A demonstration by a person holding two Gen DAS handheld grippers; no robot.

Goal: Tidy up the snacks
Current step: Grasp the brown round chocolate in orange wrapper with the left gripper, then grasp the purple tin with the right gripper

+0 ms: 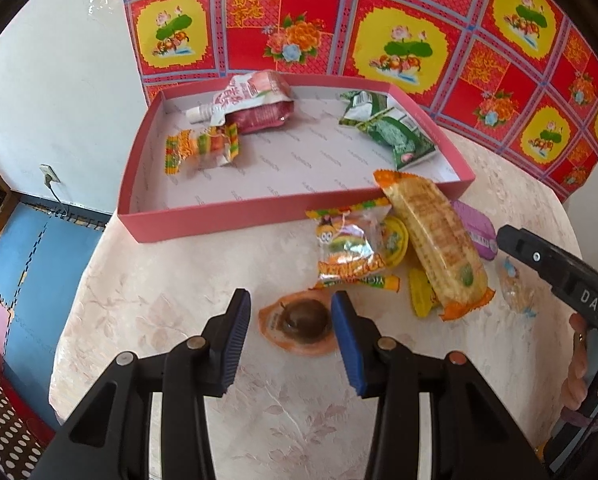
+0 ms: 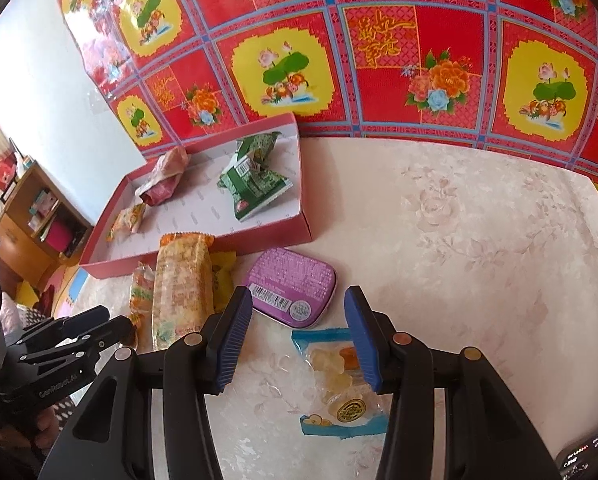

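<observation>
Snacks partly fill our box [image 1: 203,220]; the rest lie heaped on the table [image 1: 159,300] just outside it. Our left gripper [image 1: 291,316] gapes around the jelly cup [image 1: 303,320] and our right gripper [image 2: 299,324] gapes over the gummies [image 2: 335,380], both empty and seemingly ready to grab.

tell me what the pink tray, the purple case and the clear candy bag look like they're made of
Pink tray: likely cardboard, matte; thin folded walls and a printed paper lining.
Purple case: probably tin or hard plastic; rigid rounded corners, slight sheen, barcode label.
Clear candy bag: thin glossy plastic film, with the candies visible through it and crinkled blue edges.
</observation>
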